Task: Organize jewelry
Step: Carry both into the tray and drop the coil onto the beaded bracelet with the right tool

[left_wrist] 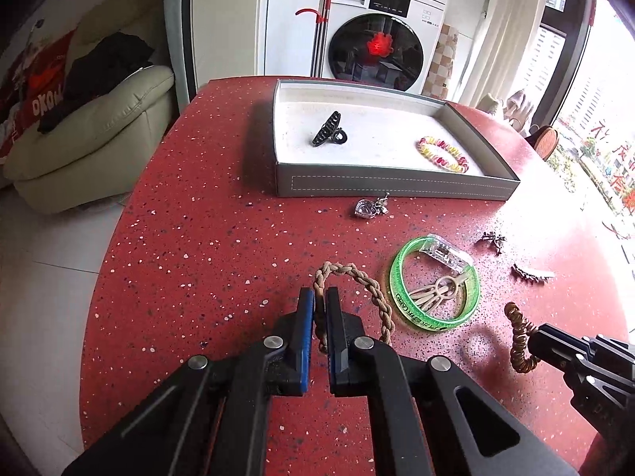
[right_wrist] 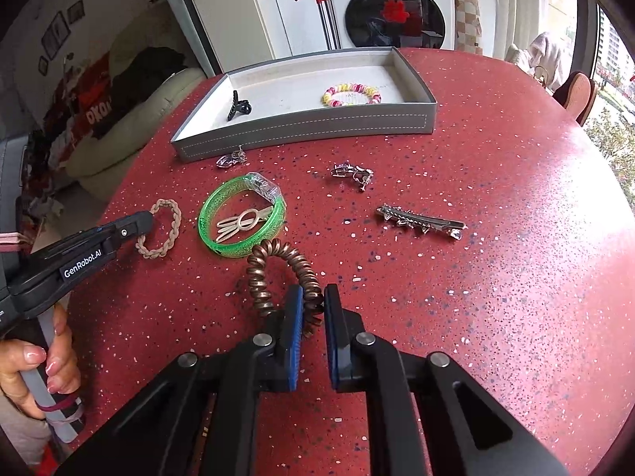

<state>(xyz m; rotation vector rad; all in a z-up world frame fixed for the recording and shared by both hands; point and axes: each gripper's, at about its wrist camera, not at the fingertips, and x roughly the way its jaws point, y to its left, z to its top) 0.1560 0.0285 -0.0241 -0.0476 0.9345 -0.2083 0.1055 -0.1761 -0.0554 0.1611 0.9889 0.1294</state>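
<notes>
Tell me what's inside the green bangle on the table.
Inside the green bangle, a pale fan-shaped hair clip lies on the red table. A clear clip rests across the bangle's far rim, hiding the part beneath.

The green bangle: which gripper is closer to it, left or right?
Right, though narrowly. The right gripper holds the coil tie just beside the green bangle; the left gripper holds the braided band farther off.

Glossy speckled red table [right_wrist: 496,277], translucent glittery green plastic bangle [right_wrist: 242,220], braided cord bracelet [right_wrist: 160,230].
</notes>
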